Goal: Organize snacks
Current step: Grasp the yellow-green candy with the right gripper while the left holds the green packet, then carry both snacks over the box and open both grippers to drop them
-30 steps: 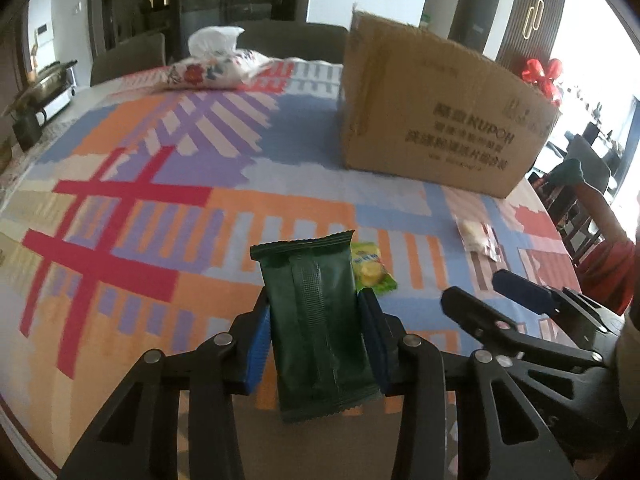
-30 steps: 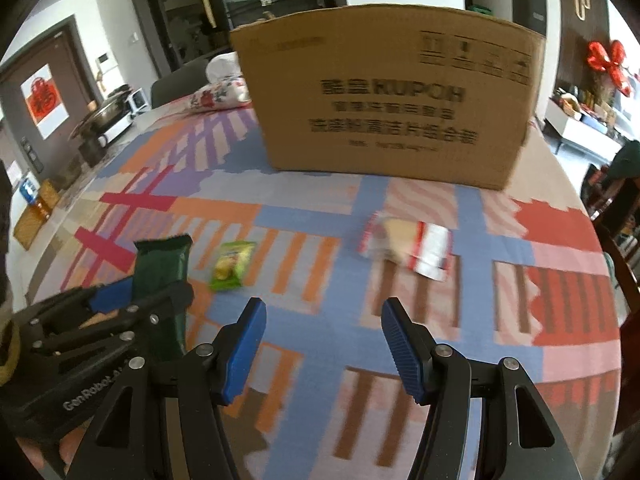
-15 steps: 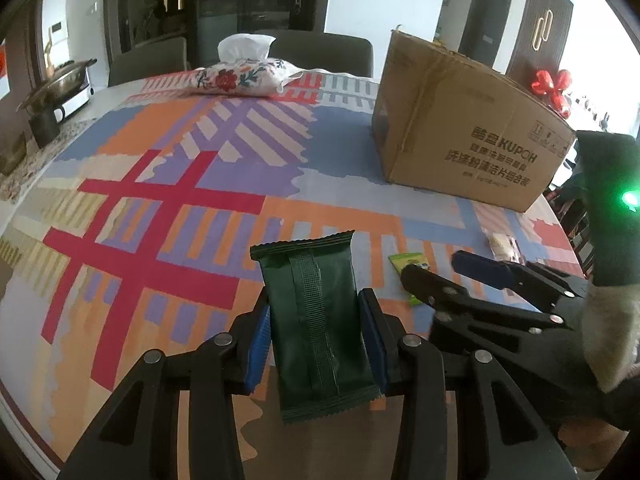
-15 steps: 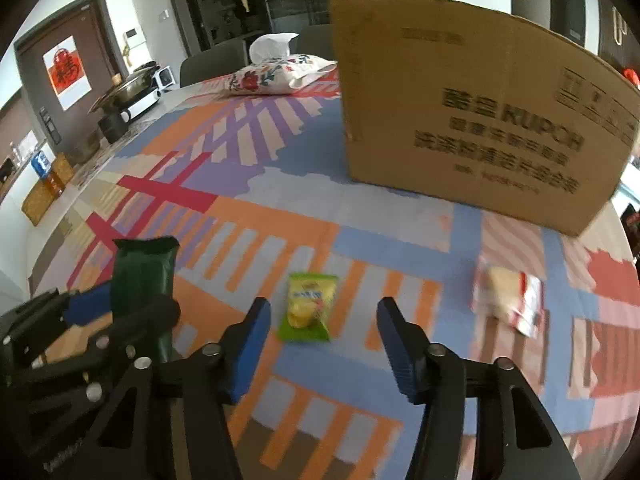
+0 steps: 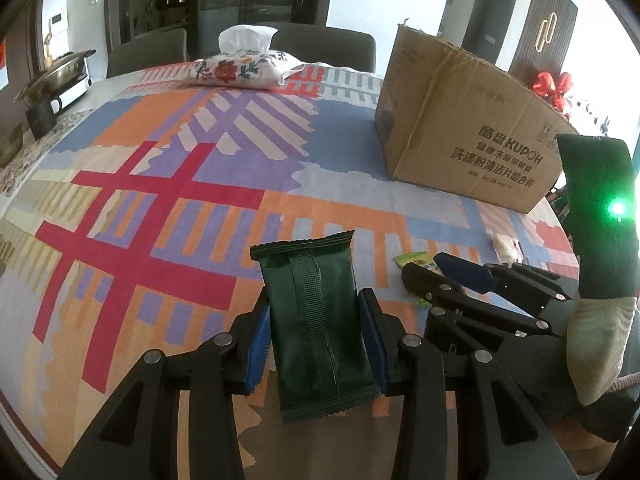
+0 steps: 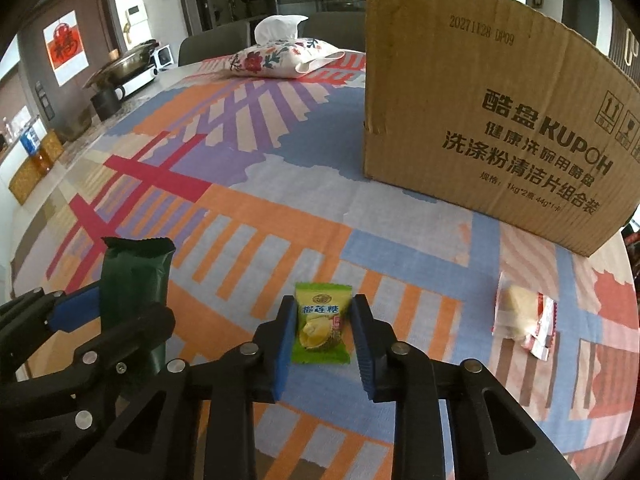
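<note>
Nearest, the left gripper point(image 5: 316, 336) clamps a dark green snack packet point(image 5: 316, 320) upright between its blue pads, clear of the patterned tablecloth point(image 5: 160, 200). To its right, the right gripper point(image 6: 322, 340) has just been closing, its jaws now narrow around a small green durian candy point(image 6: 322, 328) lying on the cloth (pad contact cannot be confirmed). Further right lies a red-and-white packet point(image 6: 520, 320). Beyond stands the cardboard box point(image 6: 500, 112); farthest left, a floral tissue pouch point(image 6: 280, 56).

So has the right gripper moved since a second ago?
Yes. The right gripper swung left, off the red-and-white packet and onto the green candy; its jaws have just been closing around it.
</note>
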`<state>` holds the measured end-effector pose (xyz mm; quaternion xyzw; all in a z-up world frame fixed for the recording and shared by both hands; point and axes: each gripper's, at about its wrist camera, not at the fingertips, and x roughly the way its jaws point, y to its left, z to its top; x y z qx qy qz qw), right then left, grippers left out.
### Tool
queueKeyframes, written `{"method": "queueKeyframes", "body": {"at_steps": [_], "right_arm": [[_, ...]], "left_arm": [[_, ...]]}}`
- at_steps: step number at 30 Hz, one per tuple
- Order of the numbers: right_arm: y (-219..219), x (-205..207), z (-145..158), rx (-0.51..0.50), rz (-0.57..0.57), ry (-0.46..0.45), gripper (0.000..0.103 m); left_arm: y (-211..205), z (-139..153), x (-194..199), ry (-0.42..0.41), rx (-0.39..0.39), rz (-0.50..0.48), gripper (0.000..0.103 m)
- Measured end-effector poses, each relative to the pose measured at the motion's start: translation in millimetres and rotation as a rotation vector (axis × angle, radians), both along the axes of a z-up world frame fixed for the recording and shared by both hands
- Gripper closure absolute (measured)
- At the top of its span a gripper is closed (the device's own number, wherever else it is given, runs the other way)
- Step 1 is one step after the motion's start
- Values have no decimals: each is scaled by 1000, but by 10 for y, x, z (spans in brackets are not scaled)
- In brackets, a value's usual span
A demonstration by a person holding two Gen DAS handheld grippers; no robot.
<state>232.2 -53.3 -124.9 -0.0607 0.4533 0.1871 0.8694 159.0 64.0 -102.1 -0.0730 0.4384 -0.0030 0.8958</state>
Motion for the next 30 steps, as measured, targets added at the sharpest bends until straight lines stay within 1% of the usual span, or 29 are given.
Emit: {"method": "queueKeyframes", "body": {"at_steps": [5,10,23,30], "right_arm": [[-78,-55,90,27,-9,-23,76],[-210,-130,276,62,-31,-66,76],[-612,-342,939,148,-94,-229,76],[-821,-405,1262,179,-134,-311,76]], "left_arm": [[-49,81,-22,-18,4,-11,62],[-108,220,-52,-48,2,-27,62],[-347,782,-45,-180,33,-86,62],[-469,1034,3,-229,38,-117,62]]}}
